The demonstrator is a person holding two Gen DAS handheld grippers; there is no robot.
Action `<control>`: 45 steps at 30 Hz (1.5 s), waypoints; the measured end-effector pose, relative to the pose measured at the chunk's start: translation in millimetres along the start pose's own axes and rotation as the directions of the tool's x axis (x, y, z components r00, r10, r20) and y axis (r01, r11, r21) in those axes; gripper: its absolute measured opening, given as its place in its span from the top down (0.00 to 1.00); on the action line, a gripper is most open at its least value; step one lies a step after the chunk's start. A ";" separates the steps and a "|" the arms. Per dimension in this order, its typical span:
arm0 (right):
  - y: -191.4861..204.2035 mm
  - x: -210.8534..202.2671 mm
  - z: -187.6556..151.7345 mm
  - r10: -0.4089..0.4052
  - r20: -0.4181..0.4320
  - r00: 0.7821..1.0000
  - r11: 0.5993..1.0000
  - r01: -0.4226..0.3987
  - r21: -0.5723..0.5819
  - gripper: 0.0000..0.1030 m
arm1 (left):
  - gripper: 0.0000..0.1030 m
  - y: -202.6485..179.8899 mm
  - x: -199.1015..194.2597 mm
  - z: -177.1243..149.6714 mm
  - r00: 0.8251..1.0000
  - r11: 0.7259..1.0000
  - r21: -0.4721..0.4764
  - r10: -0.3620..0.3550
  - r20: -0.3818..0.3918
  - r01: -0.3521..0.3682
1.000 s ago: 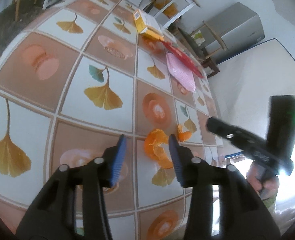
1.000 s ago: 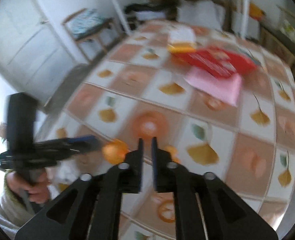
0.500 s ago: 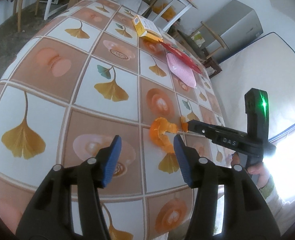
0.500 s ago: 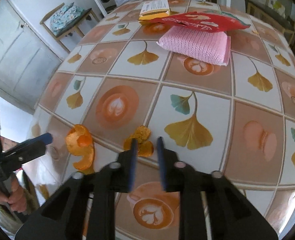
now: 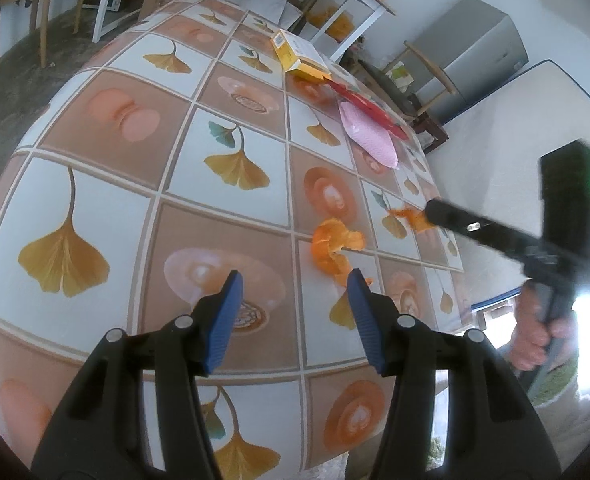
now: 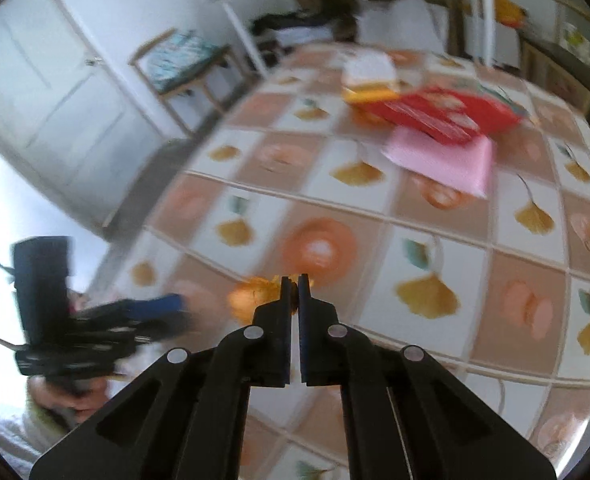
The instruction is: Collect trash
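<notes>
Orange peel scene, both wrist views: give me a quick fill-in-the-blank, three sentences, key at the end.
1. The right gripper is shut on a small piece of ____ peel.
2. The left gripper is ____, with nothing between its fingers.
3. The larger peel lies on the ____, just ahead of the left gripper.

Missing words: orange; open; table

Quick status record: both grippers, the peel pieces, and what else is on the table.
right gripper: shut on small orange peel piece, lifted off the table
left gripper: open, empty, pointing at large orange peel
large orange peel: lying on the table
other items: yellow box, red packet, pink cloth at far end
</notes>
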State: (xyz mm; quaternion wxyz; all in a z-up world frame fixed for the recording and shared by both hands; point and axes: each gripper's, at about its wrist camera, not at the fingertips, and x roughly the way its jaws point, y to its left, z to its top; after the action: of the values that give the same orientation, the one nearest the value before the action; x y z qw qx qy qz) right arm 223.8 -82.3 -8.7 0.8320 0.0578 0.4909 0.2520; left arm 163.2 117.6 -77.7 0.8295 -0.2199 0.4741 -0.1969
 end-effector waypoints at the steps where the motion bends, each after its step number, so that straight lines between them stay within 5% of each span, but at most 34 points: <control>1: 7.6 -2.3 1.7 0.024 0.009 1.000 1.000 -0.024 -0.015 0.97 | 0.50 -0.2 0.4 0.5 1.000 1.000 -0.001 0.001 0.000 -0.001; 5: 30.2 3.0 4.6 0.068 0.009 0.998 0.995 -0.067 -0.076 0.96 | 0.50 0.2 1.2 0.6 1.000 1.000 -0.005 0.002 -0.003 -0.002; 7: 33.9 22.7 1.3 0.066 -0.055 0.996 0.994 -0.071 -0.087 0.96 | 0.50 0.7 1.5 -0.4 1.000 1.000 -0.007 0.001 -0.006 -0.001; 12: 24.7 52.2 -9.3 -0.015 -0.132 0.991 0.997 0.004 -0.082 0.95 | 0.50 0.2 2.5 -1.4 1.000 1.000 -0.004 -0.004 -0.011 0.004; 17: 17.2 36.3 -8.6 -0.001 -0.088 0.996 0.998 -0.005 -0.067 0.80 | 0.50 -2.6 5.3 -0.7 1.000 1.000 0.000 -0.018 -0.015 0.018; 26: -16.9 5.5 -5.0 0.032 0.004 0.999 0.999 -0.032 0.039 0.76 | 0.50 -18.7 26.6 9.1 0.999 0.999 0.018 -0.033 -0.036 0.034; 32: -45.1 -9.2 -5.8 0.000 0.048 0.999 0.995 -0.005 0.102 0.75 | 0.52 -33.4 45.7 17.0 0.996 0.995 0.068 0.070 -0.057 -0.066; 41: -99.9 -21.1 23.5 -0.010 0.129 0.992 0.970 -0.022 0.244 0.53 | 0.83 -48.6 59.5 21.6 0.979 0.968 0.165 0.198 -0.054 -0.187; 45: -152.6 -7.8 49.1 0.056 0.159 0.986 0.900 -0.119 0.420 0.52 | 0.91 -47.4 59.0 20.2 0.977 0.966 0.165 0.209 -0.050 -0.198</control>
State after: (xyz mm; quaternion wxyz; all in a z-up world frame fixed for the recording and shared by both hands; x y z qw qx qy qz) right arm 317.6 -210.8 -29.9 0.8199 0.2788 0.4701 0.1705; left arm 203.2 50.5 -83.6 0.8438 -0.0966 0.5045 -0.1551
